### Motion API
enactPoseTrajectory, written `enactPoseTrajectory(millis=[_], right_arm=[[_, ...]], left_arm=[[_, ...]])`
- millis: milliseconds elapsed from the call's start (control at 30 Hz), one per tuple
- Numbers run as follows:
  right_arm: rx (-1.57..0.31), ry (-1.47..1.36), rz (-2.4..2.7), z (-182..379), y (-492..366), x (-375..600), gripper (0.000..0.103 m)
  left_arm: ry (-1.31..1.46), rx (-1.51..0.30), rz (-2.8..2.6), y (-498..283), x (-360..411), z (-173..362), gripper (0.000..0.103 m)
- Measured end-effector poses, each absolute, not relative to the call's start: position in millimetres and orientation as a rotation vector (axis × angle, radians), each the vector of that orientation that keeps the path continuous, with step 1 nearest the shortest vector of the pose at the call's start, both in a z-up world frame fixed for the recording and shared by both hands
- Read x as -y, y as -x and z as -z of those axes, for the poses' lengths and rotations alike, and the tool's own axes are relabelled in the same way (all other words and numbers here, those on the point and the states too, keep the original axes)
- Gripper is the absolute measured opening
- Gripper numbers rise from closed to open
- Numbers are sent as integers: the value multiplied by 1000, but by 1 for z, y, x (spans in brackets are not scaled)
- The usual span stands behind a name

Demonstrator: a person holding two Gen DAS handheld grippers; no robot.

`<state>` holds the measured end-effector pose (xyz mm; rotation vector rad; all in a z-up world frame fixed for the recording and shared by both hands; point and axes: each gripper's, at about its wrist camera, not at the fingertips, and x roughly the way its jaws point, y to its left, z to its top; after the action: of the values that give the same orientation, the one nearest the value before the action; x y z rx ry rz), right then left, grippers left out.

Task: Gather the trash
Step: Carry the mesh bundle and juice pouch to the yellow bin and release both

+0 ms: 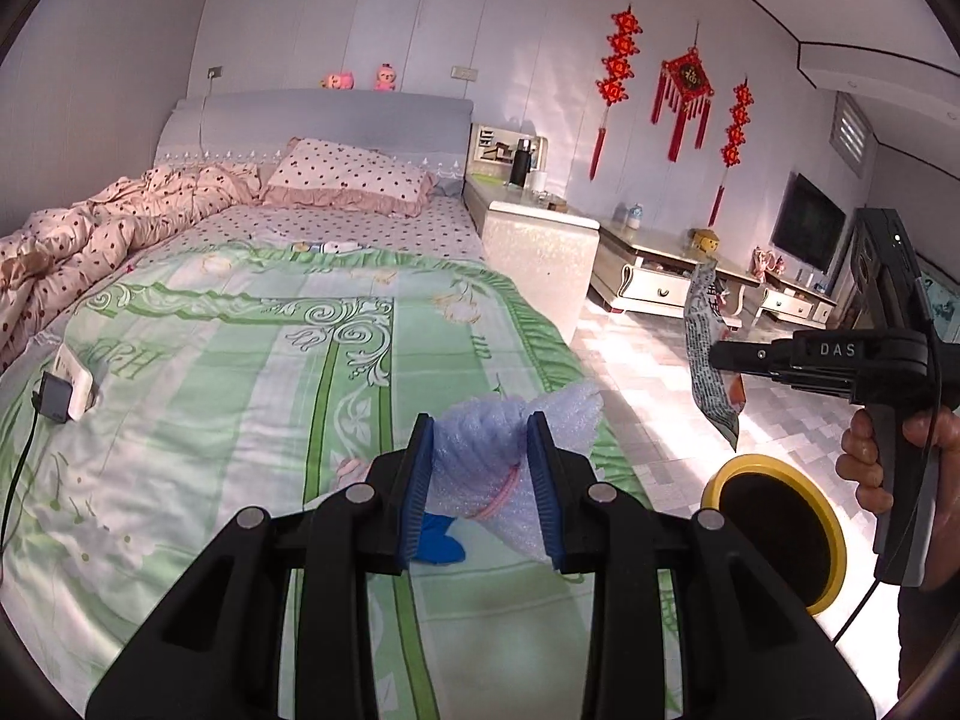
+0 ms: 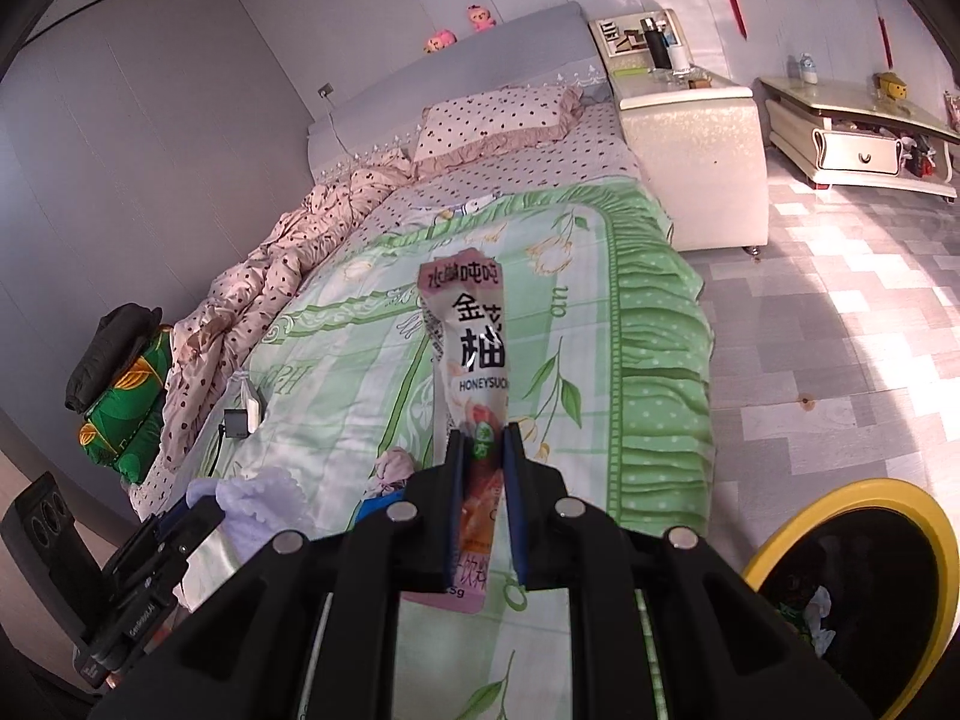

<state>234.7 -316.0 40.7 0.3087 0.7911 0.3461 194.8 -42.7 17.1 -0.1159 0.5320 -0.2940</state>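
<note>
Trash in both claws: left gripper (image 1: pixel 480 480) pinches foam wrap (image 1: pixel 480 450), right gripper (image 2: pixel 485 504) clamps a drink pouch (image 2: pixel 471 348); neither dropped yet into the yellow-rimmed bin (image 2: pixel 936 540).

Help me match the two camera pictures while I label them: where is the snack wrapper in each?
Left wrist view: the snack wrapper hangs at the right edge, pinched by the right hand-held gripper, above the yellow-rimmed bin.
Right wrist view: the snack wrapper stands at centre, rising from the right hand-held gripper.
Shared landmark: the yellow-rimmed bin, lower right in both.
</note>
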Motion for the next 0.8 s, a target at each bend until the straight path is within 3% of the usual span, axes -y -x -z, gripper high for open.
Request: enactPoseTrajectory(millis=[400,800], right_arm=[[-677,-317,-178,-80,-170,419,12],[-709,-362,-17,-42,-136,507,12]], left_arm=[[84,-520,459,-194,155,-53,30],[15,-595,628,-198,278,-26,31]])
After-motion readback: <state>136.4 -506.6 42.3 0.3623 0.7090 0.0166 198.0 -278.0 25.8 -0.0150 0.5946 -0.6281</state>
